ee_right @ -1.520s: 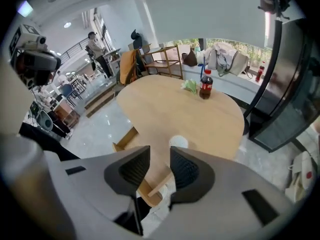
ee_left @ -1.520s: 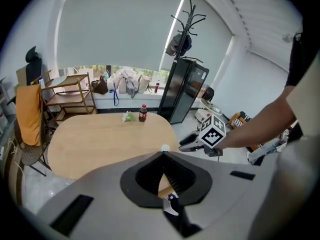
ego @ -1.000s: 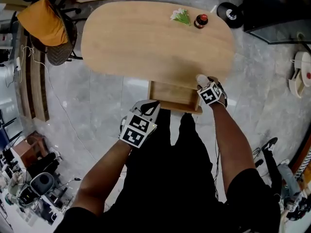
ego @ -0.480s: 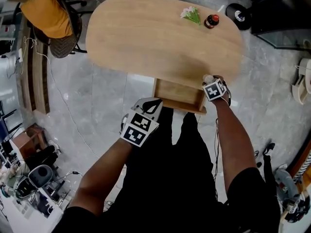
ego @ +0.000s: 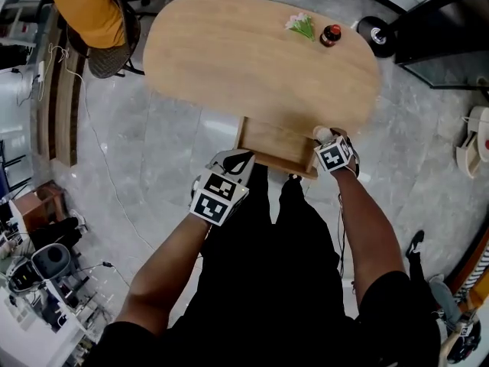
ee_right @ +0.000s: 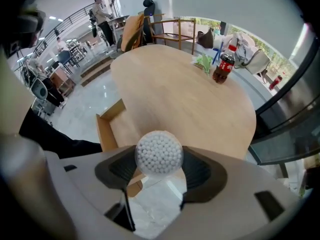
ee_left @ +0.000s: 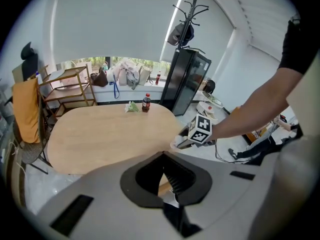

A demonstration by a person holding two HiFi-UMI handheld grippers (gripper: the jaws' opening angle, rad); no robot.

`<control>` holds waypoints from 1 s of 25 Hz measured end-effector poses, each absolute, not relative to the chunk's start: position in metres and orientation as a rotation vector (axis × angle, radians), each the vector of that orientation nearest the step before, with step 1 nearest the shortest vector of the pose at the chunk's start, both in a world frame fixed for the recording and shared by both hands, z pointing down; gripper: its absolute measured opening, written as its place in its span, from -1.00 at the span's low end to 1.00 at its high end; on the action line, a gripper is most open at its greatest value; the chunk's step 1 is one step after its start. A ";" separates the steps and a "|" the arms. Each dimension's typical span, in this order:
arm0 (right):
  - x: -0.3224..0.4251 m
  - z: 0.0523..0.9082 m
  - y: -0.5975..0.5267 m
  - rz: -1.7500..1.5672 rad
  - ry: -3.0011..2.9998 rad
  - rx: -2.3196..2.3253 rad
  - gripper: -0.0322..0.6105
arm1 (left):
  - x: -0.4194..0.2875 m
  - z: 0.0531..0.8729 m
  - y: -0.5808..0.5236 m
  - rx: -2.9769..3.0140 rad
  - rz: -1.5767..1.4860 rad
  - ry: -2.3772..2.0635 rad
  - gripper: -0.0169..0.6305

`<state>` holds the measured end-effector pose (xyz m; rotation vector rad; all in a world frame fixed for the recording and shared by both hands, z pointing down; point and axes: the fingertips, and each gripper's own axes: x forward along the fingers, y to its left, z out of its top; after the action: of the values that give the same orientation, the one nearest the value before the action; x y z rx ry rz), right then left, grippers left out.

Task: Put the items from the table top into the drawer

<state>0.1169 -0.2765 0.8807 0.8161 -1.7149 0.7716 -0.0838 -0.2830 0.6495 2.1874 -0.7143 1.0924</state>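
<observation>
The oval wooden table (ego: pixel 229 60) has its drawer (ego: pixel 275 145) pulled open at the near edge. My right gripper (ego: pixel 326 136) hangs over the drawer's right end, shut on a round clear tub of white cotton swabs (ee_right: pixel 159 152). The open drawer (ee_right: pixel 112 126) lies below and left of the tub. A cola bottle (ego: pixel 330 34) and a small bunch of flowers (ego: pixel 300 25) stand at the table's far right. My left gripper (ego: pixel 233 161) is shut and empty, held low in front of the drawer's left part, close to my body.
A chair with an orange jacket (ego: pixel 95 17) stands at the table's far left. A black round base (ego: pixel 374 33) and a black cabinet (ee_left: pixel 187 79) stand past the far right end. People stand far off in the right gripper view. Grey tiled floor surrounds the table.
The head camera has shifted a little. My right gripper has drifted slightly at the drawer's right end with the tub still in it. The left gripper has barely moved.
</observation>
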 end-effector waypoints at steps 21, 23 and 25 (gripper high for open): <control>0.041 0.959 -0.157 0.631 -1.771 0.442 -0.08 | -0.100 0.647 -0.169 1.967 0.911 -0.987 -0.94; 0.036 0.973 -0.163 0.614 -1.757 0.455 -0.08 | -0.104 0.654 -0.155 1.944 0.898 -0.976 -0.94; 0.029 0.987 -0.170 0.590 -1.750 0.464 -0.08 | -0.110 0.663 -0.142 1.924 0.886 -0.975 -0.94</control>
<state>0.0293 -0.1697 0.9873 0.4638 -1.7501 0.5896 -0.1100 -0.1419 0.6626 1.9238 -0.9748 0.8856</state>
